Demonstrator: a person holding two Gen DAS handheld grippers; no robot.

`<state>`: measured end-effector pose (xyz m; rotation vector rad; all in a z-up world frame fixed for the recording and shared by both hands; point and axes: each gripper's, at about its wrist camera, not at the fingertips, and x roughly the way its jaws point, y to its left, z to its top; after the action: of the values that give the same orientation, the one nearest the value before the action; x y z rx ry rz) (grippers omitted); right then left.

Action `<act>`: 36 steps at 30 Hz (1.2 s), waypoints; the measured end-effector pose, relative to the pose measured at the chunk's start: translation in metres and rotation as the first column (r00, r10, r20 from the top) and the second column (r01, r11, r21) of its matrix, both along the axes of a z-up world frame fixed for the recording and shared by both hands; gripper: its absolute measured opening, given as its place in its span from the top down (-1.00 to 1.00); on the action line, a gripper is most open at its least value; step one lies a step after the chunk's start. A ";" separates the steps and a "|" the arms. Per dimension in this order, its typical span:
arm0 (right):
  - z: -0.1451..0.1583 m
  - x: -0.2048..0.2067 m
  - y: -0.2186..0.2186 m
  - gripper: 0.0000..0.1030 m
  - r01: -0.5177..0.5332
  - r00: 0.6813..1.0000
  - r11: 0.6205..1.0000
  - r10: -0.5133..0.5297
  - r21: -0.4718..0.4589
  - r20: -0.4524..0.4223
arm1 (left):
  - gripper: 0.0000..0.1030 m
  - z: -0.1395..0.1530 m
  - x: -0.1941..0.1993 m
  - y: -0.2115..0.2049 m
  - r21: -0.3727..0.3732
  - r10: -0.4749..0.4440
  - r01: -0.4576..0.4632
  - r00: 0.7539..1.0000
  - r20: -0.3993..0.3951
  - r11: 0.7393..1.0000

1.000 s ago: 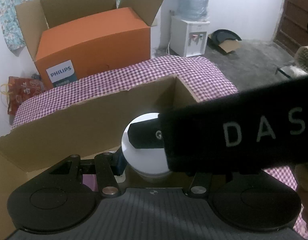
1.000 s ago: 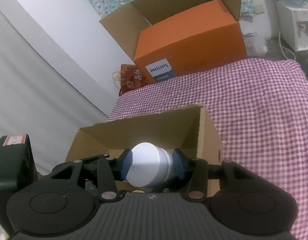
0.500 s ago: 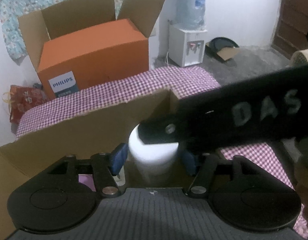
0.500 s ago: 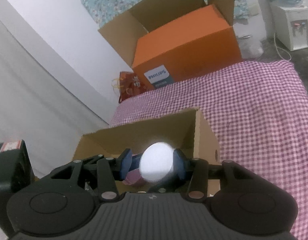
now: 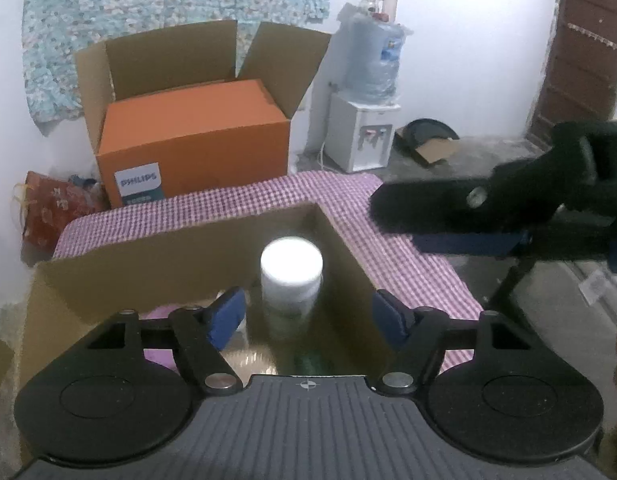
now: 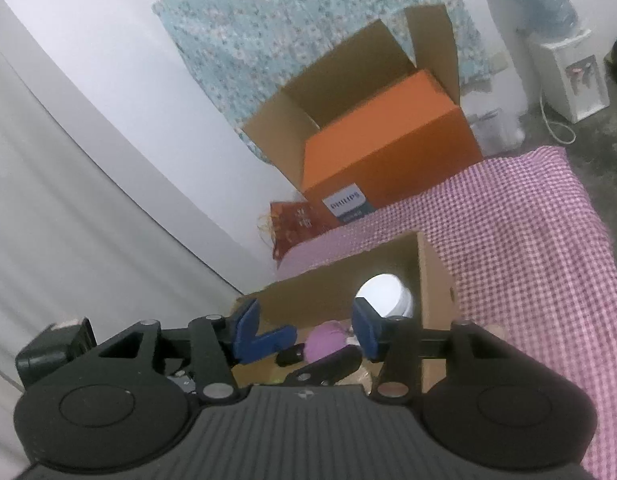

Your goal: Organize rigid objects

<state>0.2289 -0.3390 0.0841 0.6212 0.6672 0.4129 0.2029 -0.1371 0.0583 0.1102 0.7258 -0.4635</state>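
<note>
A white-lidded jar stands upright inside the open cardboard box at its far right corner; it also shows in the right wrist view. My left gripper is open and empty above the box, with the jar ahead between the spread pads. My right gripper is open and empty, lifted above the box; it also appears at the right of the left wrist view. A pink object lies in the box.
The box sits on a table with a purple checked cloth. Behind it stands a large orange Philips carton. A water dispenser stands on the floor at the back. A red bag is at the left.
My right gripper let go of the white jar, leaving it in the box, opened, and lifted away to the right. My left gripper opened wider and pulled back.
</note>
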 end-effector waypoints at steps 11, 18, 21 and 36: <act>0.015 -0.090 0.028 -0.35 0.019 0.997 1.000 -0.019 -0.003 0.076 | -0.89 0.010 -0.087 0.066 -0.061 0.091 -0.088 0.995 0.049 0.994; 0.008 -0.130 0.046 -0.49 0.056 0.996 0.997 -0.052 -0.054 0.067 | -1.00 0.012 -0.123 0.086 -0.027 0.135 -0.132 0.984 0.117 0.991; 0.005 -0.145 0.052 -0.59 0.085 0.995 0.992 -0.079 -0.096 0.064 | -1.00 0.009 -0.133 0.096 -0.038 0.143 -0.140 0.984 0.107 0.989; -0.003 -0.188 0.073 -0.87 0.149 0.988 0.955 -0.134 -0.256 0.072 | -1.00 0.009 -0.145 0.122 -0.059 0.214 -0.209 0.971 0.107 0.976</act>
<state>0.0411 -0.2662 0.0810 0.4027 0.6085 0.2025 0.0583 -0.0152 0.0677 0.0131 0.6075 -0.2679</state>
